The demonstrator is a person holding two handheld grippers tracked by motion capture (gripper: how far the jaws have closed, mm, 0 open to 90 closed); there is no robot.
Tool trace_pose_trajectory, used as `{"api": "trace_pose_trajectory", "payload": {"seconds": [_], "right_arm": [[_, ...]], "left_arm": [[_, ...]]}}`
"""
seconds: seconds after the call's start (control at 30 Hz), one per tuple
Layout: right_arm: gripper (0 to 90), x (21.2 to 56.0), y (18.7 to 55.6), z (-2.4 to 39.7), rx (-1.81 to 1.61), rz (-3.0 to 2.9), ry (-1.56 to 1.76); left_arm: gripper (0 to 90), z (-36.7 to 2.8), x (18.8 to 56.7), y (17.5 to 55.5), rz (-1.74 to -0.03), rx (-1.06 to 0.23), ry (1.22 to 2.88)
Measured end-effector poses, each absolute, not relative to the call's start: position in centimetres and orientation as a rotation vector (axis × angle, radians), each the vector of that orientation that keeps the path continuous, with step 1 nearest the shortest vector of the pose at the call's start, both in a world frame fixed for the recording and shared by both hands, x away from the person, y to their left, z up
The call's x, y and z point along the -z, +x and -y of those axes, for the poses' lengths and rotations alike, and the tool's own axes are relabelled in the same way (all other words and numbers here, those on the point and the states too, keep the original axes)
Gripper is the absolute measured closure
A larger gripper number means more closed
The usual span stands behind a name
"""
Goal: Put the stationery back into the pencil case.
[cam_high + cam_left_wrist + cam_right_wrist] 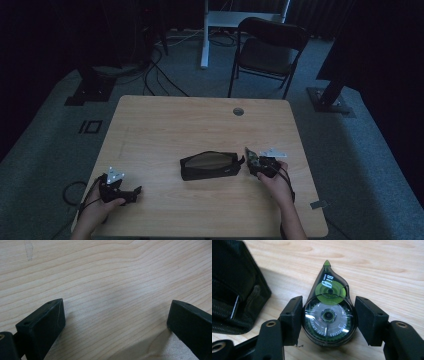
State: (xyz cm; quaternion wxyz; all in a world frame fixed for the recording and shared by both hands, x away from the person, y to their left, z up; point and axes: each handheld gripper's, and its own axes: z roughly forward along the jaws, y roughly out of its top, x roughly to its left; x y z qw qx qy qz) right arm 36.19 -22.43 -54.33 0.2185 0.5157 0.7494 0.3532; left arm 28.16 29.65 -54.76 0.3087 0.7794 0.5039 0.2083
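A teardrop-shaped correction tape roller (328,315), smoky clear with a green reel and green tip, lies flat on the wooden table (200,125). My right gripper (328,320) straddles its round body, with a pad touching each side. In the high view this gripper (252,161) and the roller (249,155) are just right of a black zip pencil case (210,166), whose corner also appears in the right gripper view (235,290). My left gripper (134,194) rests at the front left of the table. Its jaws (115,322) stand wide apart over bare wood.
A cable hole (238,111) sits near the table's far edge. Beyond the table stand a dark folding chair (267,50), a white desk leg (205,35) and floor cables (155,75). The room around is dim.
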Motion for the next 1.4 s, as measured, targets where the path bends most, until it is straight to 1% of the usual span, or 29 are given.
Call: {"api": "trace_pose_trajectory", "payload": {"seconds": [0.23,0.5,1.0,1.4], "right_arm": [[41.1,53.0,35.8,23.7,-1.019,-2.025,1.445],[41.1,50.6,35.5,24.2,-1.077,-1.999,1.400],[41.1,47.1,34.7,23.2,-1.195,-1.986,1.293],[41.1,44.1,33.8,21.6,-1.241,-2.040,1.085]], "left_arm": [[2.1,-29.7,54.8,28.2,-1.332,-0.550,2.060],[2.1,-29.7,54.8,28.2,-1.332,-0.550,2.060],[2.1,-29.7,54.8,28.2,-1.332,-0.550,2.060],[2.1,-29.7,54.7,28.2,-1.331,-0.550,2.063]]}}
